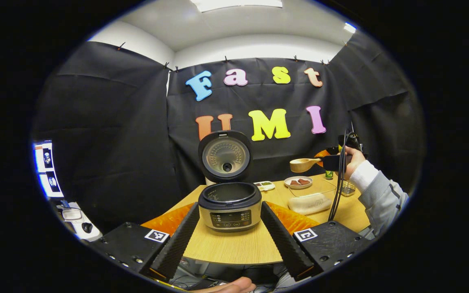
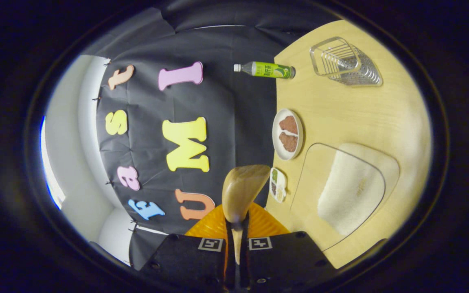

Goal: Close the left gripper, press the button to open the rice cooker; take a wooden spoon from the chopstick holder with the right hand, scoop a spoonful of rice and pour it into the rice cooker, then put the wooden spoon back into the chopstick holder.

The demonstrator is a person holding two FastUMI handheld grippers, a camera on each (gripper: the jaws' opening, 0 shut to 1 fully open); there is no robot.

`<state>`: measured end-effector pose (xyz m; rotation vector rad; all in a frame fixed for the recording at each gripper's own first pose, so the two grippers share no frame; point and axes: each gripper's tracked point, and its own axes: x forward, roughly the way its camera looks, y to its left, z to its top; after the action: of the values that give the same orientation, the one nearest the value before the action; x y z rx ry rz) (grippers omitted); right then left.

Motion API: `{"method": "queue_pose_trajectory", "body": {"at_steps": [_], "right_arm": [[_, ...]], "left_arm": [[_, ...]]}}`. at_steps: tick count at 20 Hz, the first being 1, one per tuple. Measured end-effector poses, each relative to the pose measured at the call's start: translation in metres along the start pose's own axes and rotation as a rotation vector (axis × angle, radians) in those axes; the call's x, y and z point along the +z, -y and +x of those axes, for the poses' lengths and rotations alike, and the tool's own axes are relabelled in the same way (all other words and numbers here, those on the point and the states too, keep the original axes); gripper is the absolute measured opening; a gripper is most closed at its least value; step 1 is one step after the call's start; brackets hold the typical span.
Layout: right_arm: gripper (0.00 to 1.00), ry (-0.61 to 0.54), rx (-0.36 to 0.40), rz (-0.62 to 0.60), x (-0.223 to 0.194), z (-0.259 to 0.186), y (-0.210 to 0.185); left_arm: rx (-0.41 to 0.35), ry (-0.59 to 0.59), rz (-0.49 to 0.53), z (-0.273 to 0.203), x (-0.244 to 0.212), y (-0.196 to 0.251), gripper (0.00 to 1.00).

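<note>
Black cloth walls [image 1: 108, 134], white ceiling with light panel [image 1: 234, 4] at twelve o'clock, wooden table [image 1: 234, 244] at six o'clock, screens [image 1: 47, 167] at nine o'clock

Recording booth, black cloth walls [image 1: 108, 134], wooden table [image 1: 238, 244]

The left gripper view looked level, close at the rice cooker [image 1: 229, 205]; the right gripper view was rolled sideways; both saw the plate [image 1: 298, 182].
</note>
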<state>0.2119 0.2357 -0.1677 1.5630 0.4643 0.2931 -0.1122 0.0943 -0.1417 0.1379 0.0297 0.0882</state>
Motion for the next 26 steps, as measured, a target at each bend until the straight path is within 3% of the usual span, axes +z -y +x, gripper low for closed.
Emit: {"method": "queue_pose_trajectory", "body": {"at_steps": [5, 11, 14, 26], "right_arm": [[0.09, -0.051, 0.076, 0.017, -0.053, 0.009, -0.028], [0.09, -0.120, 0.068, -0.084, -0.133, 0.026, -0.032], [0.09, -0.117, 0.040, -0.209, -0.160, 0.036, -0.030], [0.09, -0.089, 0.053, -0.815, -0.230, 0.051, -0.021]], "left_arm": [[0.011, -0.001, 0.007, -0.006, -0.001, -0.012, 0.96], [0.022, 0.008, -0.035, -0.013, 0.000, -0.030, 0.96], [0.025, 0.014, -0.048, -0.018, -0.001, -0.037, 0.96], [0.056, -0.001, -0.106, -0.020, -0.019, -0.062, 0.96]]}}
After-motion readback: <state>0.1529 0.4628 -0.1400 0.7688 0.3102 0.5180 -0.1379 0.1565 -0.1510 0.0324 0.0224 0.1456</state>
